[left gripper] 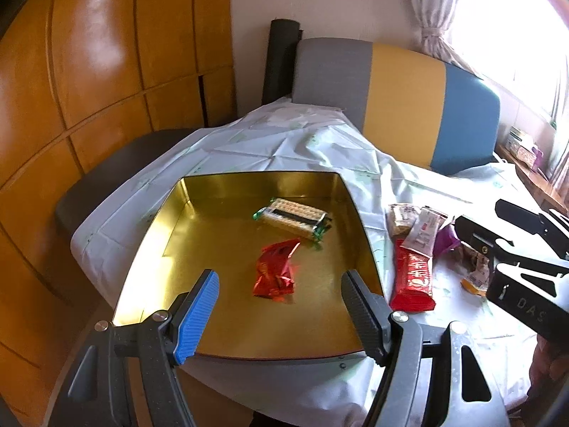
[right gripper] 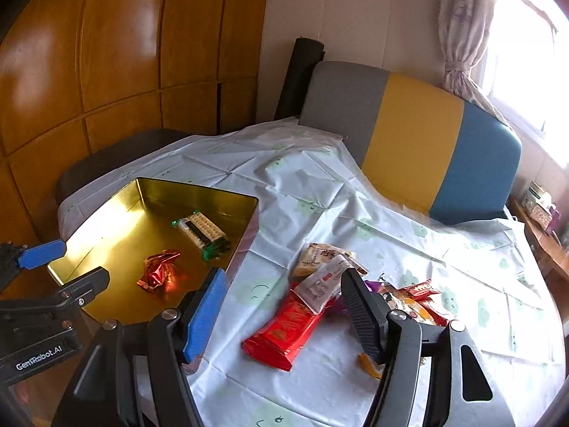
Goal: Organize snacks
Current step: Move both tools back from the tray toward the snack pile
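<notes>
Tools both hang empty over the snacks, jaws wide.

Right tool (right gripper: 284, 306) tilts down above the red bar (right gripper: 284, 327) in the pile on the counter (right gripper: 320, 192); straddle it squarely, then close. Left tool (left gripper: 281, 306) angles into the gold tin (left gripper: 220, 249), which holds two packets.

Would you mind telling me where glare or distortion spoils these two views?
Left wrist: the window is blown out white, and the cabinet lines bow from fisheye. Right wrist: glare washes the tin floor on the left, and the window is overexposed too.
</notes>
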